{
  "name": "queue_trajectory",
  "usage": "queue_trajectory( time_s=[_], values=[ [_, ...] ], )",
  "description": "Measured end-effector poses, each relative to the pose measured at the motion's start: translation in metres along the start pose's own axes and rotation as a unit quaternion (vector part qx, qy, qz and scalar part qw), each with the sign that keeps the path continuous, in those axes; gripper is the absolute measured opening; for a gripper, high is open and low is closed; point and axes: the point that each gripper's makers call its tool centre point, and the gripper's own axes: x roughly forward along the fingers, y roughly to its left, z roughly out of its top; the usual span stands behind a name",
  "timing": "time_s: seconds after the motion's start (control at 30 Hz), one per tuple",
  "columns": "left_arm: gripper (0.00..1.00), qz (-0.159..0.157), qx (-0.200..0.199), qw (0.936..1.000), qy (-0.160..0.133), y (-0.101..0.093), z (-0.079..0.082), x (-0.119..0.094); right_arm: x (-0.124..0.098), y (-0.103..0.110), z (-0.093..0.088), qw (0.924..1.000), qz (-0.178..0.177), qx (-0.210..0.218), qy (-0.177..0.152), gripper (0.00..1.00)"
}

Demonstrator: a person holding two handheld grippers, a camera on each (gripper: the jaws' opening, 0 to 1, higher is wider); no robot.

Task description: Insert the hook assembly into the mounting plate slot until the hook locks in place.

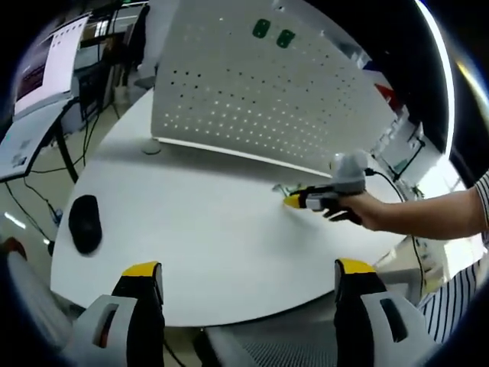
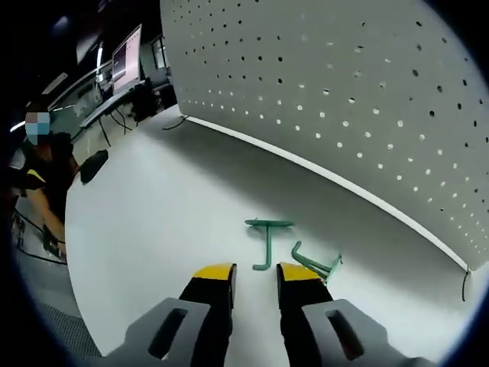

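A white perforated mounting plate (image 1: 252, 99) (image 2: 344, 99) stands upright on the round white table (image 1: 199, 229). Two green pieces (image 1: 273, 34) sit high on its face. On the table before the plate lie a green T-shaped hook (image 2: 267, 235) and a second green hook (image 2: 317, 264), partly behind my right jaw. My right gripper (image 2: 257, 274) hovers just short of the T-shaped hook, jaws narrowly apart with nothing between them. In the left gripper view, a hand holds that right gripper (image 1: 293, 200) beside the hooks (image 1: 280, 189). My left gripper (image 1: 249, 269) stands wide open over the table's near edge.
A black mouse (image 1: 85, 223) (image 2: 93, 165) lies on the table's left side. A cable end (image 2: 464, 285) hangs at the plate's right corner. Desks with monitors (image 1: 46, 69) stand beyond the table, and a person (image 2: 42, 176) sits at its far edge.
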Motion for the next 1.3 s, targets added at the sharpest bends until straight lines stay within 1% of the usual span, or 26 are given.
queue_trajectory(
  time_s=[0.13, 0.17, 0.2, 0.23, 0.3, 0.33, 0.43, 0.5, 0.53, 0.63, 0.67, 0.7, 0.83, 0.93, 1.07, 1.17, 1.27, 1.3],
  values=[
    [0.94, 0.003, -0.002, 1.0, 0.003, 0.003, 0.0, 0.0, 0.005, -0.005, 0.002, 0.9999, -0.007, -0.009, 0.005, 0.15],
    [0.94, 0.004, -0.002, 1.0, 0.002, 0.004, 0.001, 0.001, 0.006, -0.006, 0.005, 0.9999, -0.008, -0.008, -0.003, 0.14],
    [0.94, 0.004, -0.003, 1.0, 0.002, 0.005, 0.001, 0.001, 0.008, -0.008, 0.006, 0.9999, -0.012, -0.006, -0.002, 0.14],
    [0.93, 0.004, -0.008, 1.0, 0.001, 0.005, 0.002, 0.002, 0.01, -0.007, 0.008, 0.9999, -0.01, -0.011, -0.004, 0.13],
    [0.93, 0.0, -0.015, 0.9999, 0.0, 0.003, 0.003, 0.004, 0.012, -0.006, 0.01, 0.9992, -0.008, -0.039, -0.007, 0.1],
    [0.93, -0.001, -0.015, 0.9999, 0.0, 0.002, 0.003, 0.005, 0.011, -0.005, 0.01, 0.9995, -0.007, -0.03, -0.006, 0.08],
    [0.93, -0.004, -0.012, 0.9999, 0.004, -0.001, 0.002, 0.007, 0.011, -0.006, 0.009, 0.9995, -0.011, -0.03, -0.006, 0.07],
    [0.93, -0.005, -0.012, 0.9999, 0.005, -0.003, 0.002, 0.008, 0.01, -0.005, 0.009, 0.9994, -0.013, -0.032, -0.006, 0.02],
    [0.93, -0.006, -0.011, 0.9999, 0.006, -0.003, 0.002, 0.008, 0.01, -0.005, 0.007, 0.9993, -0.013, -0.034, -0.006, 0.01],
    [0.93, -0.007, -0.006, 0.9999, 0.007, -0.003, 0.004, 0.008, 0.009, -0.007, 0.008, 0.9996, -0.011, -0.024, -0.007, 0.01],
    [0.93, -0.007, -0.005, 0.9999, 0.007, -0.003, 0.005, 0.008, 0.009, -0.007, 0.008, 0.9999, -0.008, -0.011, -0.01, 0.01],
    [0.93, -0.007, -0.004, 0.9999, 0.006, -0.003, 0.005, 0.008, 0.009, -0.008, 0.007, 0.9999, -0.007, 0.012, -0.008, 0.01],
    [0.93, -0.005, -0.004, 1.0, 0.006, -0.001, 0.006, 0.01, 0.007, -0.011, 0.006, 0.9994, -0.01, 0.033, -0.007, 0.0],
    [0.94, -0.008, -0.008, 0.9999, 0.002, -0.003, 0.008, 0.01, 0.003, -0.012, 0.009, 0.9994, -0.014, 0.028, -0.014, 0.0],
    [0.94, -0.013, -0.001, 0.9999, 0.007, -0.007, 0.007, 0.011, -0.001, -0.013, 0.016, 0.9993, -0.01, 0.028, -0.021, 0.0],
    [0.94, -0.013, 0.001, 0.9999, 0.003, -0.007, 0.009, 0.01, -0.004, -0.013, 0.02, 0.999, -0.009, 0.035, -0.026, 0.0],
    [0.94, -0.015, 0.003, 0.9999, 0.005, -0.009, 0.009, 0.009, -0.006, -0.014, 0.022, 0.999, -0.011, 0.035, -0.026, 0.0],
    [0.94, -0.016, 0.005, 0.9999, 0.006, -0.01, 0.008, 0.009, -0.007, -0.015, 0.024, 0.9986, -0.014, 0.042, -0.028, 0.0]
  ],
)
